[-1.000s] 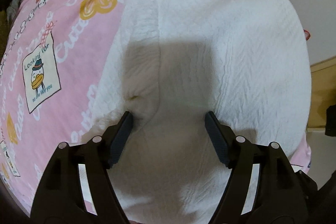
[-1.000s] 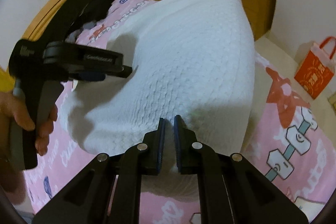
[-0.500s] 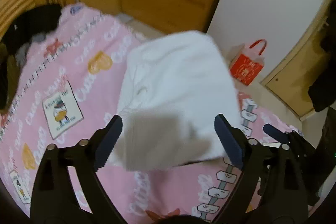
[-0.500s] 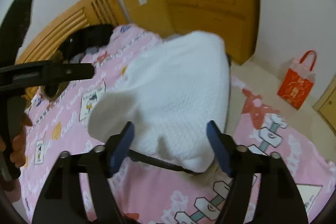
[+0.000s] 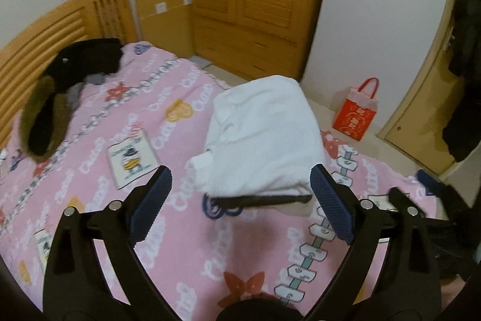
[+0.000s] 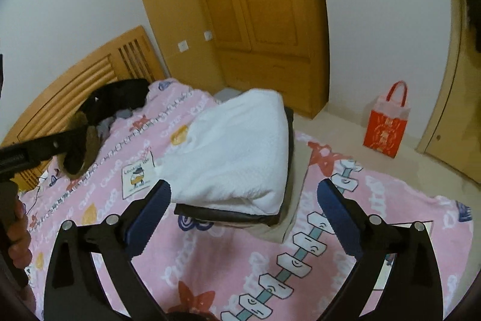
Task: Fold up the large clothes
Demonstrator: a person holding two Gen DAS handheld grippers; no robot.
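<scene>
On the pink bedspread [image 5: 186,230] we see the folded white garment [image 5: 264,134] at 12 o'clock of the left gripper [image 5: 240,200], whose jaws are spread wide and empty. The right gripper [image 6: 243,215] has just been opening, nothing between its jaws. Only the right view shows the dark folded piece [image 6: 228,215] and beige piece [image 6: 288,218] beneath, plus a hand [image 6: 18,242] at 9.

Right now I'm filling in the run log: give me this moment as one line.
phase: fold released | left gripper: open, empty | right gripper: jaws just opened, empty | white garment: folded, atop stack on pink bedspread
</scene>
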